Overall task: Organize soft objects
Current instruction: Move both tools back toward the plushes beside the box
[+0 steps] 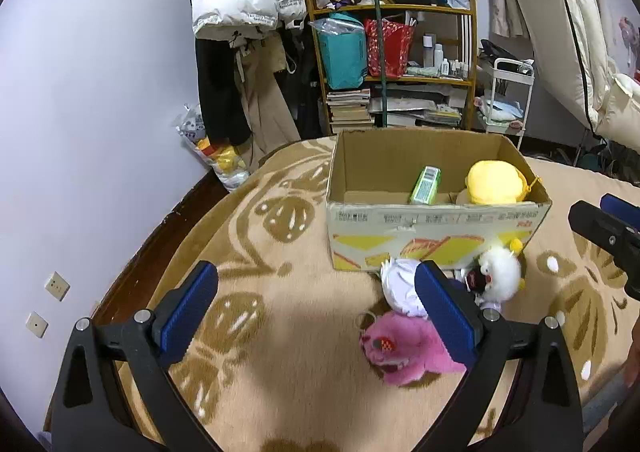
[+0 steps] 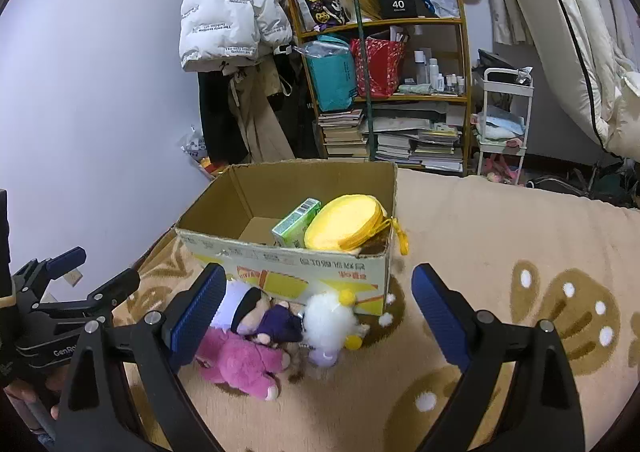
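An open cardboard box stands on the patterned blanket. Inside lie a yellow plush pouch and a green carton. In front of the box lie a pink plush, a white fluffy toy, and a doll with a white cap and purple clothes. My left gripper is open and empty, above the blanket left of the toys. My right gripper is open and empty, just above the toys.
A wooden shelf with bags, books and bottles stands behind the bed, beside hanging coats and a white trolley. A folded mattress leans at right. The bed edge and wall lie to the left.
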`<state>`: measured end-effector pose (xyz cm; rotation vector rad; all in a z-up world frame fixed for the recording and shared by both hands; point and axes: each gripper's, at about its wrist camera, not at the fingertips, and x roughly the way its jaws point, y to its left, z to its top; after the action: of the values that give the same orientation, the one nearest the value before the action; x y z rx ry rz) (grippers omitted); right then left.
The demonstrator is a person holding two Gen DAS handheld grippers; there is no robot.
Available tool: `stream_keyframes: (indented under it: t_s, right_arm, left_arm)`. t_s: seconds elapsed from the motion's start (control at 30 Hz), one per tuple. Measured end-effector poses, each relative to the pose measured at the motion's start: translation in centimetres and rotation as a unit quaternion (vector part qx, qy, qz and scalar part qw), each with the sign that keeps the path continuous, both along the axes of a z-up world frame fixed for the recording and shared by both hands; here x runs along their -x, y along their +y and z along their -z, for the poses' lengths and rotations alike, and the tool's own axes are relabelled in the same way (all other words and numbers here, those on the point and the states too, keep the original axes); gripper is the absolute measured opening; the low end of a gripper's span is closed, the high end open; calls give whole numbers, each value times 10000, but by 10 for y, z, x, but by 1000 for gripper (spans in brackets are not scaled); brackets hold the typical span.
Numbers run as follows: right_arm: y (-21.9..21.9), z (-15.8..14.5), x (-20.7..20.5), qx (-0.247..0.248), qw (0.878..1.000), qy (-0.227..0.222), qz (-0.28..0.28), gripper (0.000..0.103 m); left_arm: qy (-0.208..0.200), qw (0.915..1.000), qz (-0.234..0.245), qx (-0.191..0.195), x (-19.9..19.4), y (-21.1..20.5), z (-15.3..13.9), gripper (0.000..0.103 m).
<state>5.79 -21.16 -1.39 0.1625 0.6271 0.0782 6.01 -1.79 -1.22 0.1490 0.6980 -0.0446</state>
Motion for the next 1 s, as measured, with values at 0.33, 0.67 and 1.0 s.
stream_keyframes:
  t_s: [0.33,0.67,1.0]
  right_arm:
    - [3,5,15,30,10000,86,-9,98]
    - [4,12,13,132,9997,187,7,98]
    - [0,19,-1,87,9994,322,71,98]
  left_arm:
    - [198,9998,-23,-80,10,0,6,98]
    - [406,9991,-9,-83,3,-1,13,98]
    - [649,9978,39,-96,-7,-7,28,98]
